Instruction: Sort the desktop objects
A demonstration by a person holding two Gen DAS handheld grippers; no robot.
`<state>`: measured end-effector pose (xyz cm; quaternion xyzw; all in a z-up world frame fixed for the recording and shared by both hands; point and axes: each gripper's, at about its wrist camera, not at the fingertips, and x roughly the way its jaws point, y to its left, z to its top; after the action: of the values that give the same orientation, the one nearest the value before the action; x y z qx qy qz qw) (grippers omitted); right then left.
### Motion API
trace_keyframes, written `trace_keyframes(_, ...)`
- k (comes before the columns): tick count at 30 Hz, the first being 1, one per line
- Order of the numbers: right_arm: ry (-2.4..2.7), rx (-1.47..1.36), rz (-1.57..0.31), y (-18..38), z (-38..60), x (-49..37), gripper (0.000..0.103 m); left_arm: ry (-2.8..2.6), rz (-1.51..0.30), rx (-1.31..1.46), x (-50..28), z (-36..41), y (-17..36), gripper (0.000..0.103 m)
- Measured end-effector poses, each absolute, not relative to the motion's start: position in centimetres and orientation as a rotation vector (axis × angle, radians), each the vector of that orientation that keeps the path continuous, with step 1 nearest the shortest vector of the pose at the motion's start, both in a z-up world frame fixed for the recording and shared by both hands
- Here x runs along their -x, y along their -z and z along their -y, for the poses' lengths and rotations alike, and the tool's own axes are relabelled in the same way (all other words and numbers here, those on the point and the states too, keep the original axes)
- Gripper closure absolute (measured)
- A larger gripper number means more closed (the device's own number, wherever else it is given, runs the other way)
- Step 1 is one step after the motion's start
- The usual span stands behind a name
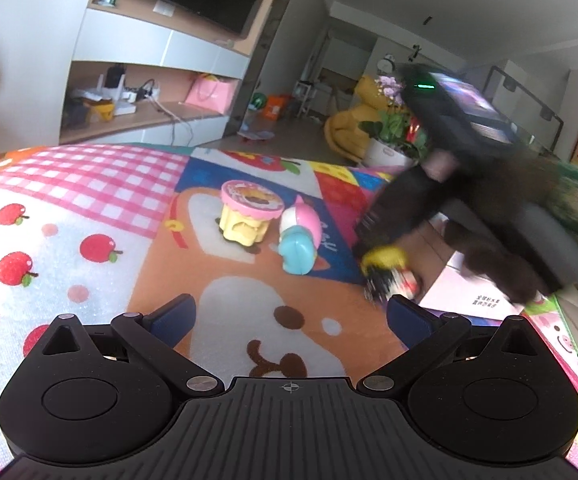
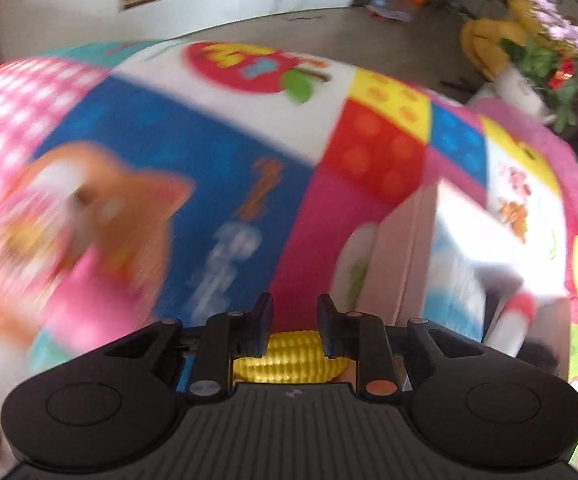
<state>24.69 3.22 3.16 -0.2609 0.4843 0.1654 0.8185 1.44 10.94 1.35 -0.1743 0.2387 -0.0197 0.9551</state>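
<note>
Toy corn cob: yellow plastic, rows of moulded kernels, no label or writing on it. It sits between the fingers of the right gripper, deep toward the body; long axis runs crosswise to the fingers, left-right in the right wrist view, one end poking out past the right finger. Jaws are nearly together and pinch the cob. In the left wrist view the same cob shows as a yellow blur at the tip of the right gripper, low over the play mat next to a white box. The box has a short printed line on its flap, too small to read. Mat has blurred pale lettering on a blue panel, not legible.

Left gripper: blue-padded fingers spread wide, nothing between them, hovering over the mat's bear print. Ahead of it on the mat: a pink-topped yellow cake toy and just beside it a pink and blue toy lying down.
</note>
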Motion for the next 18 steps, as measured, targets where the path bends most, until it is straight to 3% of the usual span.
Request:
trace_keyframes(6, -0.506, 0.451, -1.083, -4.9, 0.7, -17.3, 0.08, 0.034, -0.478, 0.364, -1.4, -11.1, -1.4, 0.0)
trace_keyframes(9, -0.52, 0.347, -0.996, -7.1, 4.2, -14.1, 0.076, 0.029, -0.47, 0.36, -1.2, -11.1, -1.4, 0.0)
trace_keyframes(12, -0.473, 0.239, -0.852, -9.0, 8.7, -11.3, 0.048, 0.019, -0.464, 0.358, -1.2, -11.0, -1.4, 0.0)
trace_keyframes(14, -0.407, 0.22, -0.742, -8.9, 11.5, -8.9, 0.021, 0.013, -0.458, 0.35, -1.1, -10.9, -1.5, 0.0)
trace_keyframes(18, -0.319, 0.073, -0.683, -6.1, 16.7, -5.5, 0.01, -0.013, -0.459, 0.303, -1.1, -10.2, -1.8, 0.0)
